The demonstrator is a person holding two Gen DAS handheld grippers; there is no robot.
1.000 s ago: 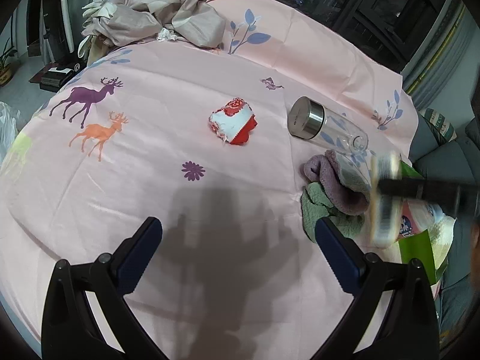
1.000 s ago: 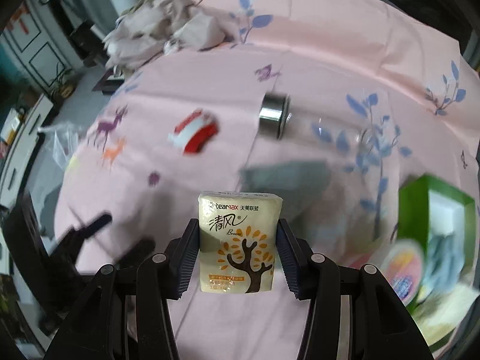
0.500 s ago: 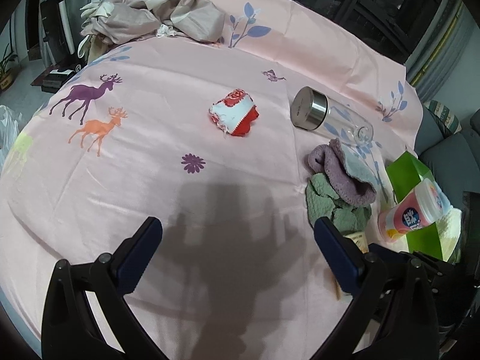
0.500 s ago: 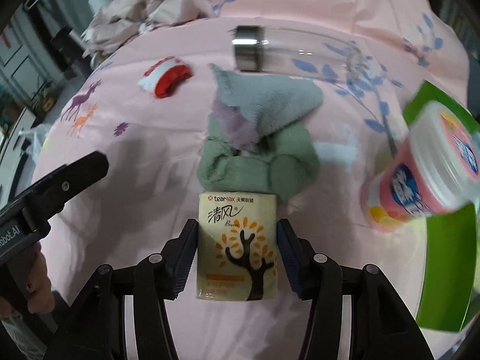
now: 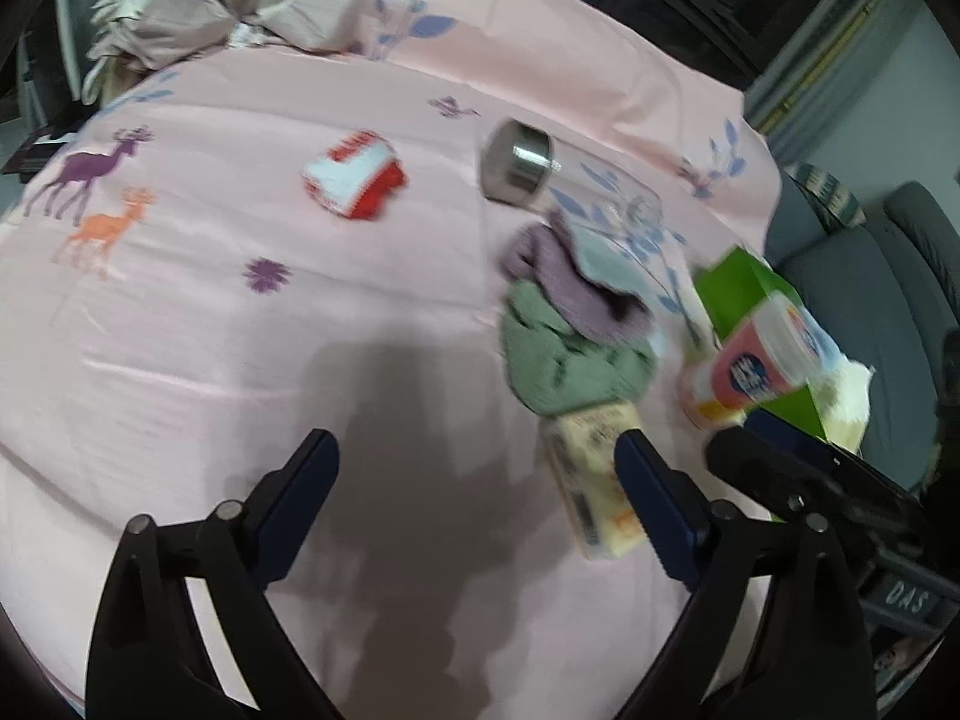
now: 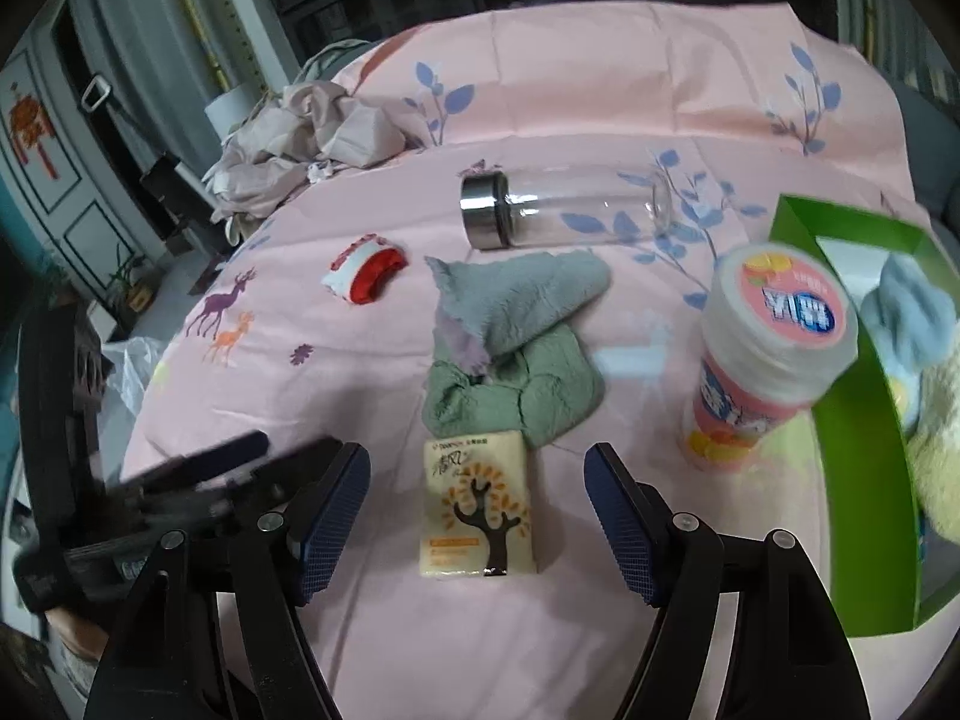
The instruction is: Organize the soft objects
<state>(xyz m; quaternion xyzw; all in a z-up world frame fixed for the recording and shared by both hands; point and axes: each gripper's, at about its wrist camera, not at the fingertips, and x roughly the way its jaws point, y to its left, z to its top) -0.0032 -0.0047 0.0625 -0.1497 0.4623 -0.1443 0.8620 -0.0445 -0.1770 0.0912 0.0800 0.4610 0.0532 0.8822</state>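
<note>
A yellow tissue pack [image 6: 477, 504] with a tree print lies flat on the pink sheet [image 6: 360, 630]. My right gripper [image 6: 477, 468] straddles it with its jaws opening, and the pads stand clear of the pack's sides. Just beyond the pack, a grey-purple towel [image 6: 516, 300] rests on a crumpled green towel [image 6: 510, 396]. My left gripper [image 5: 474, 450] is open with its jaws closing over bare sheet. The tissue pack [image 5: 591, 480] sits by its right finger, partly hidden behind it. A red-and-white cloth [image 5: 354, 180] lies farther out.
A glass bottle [image 6: 564, 216] with a steel cap lies on its side behind the towels. A pink-and-white jar [image 6: 768, 348] stands beside a green box [image 6: 840, 450] that holds blue and yellow soft things. A beige cloth pile [image 6: 300, 144] covers the far left corner.
The right gripper brought the tissue pack down onto the sheet in front of the towels, and its jaws came apart off the pack. The left gripper shifted toward the towels and narrowed slightly.
</note>
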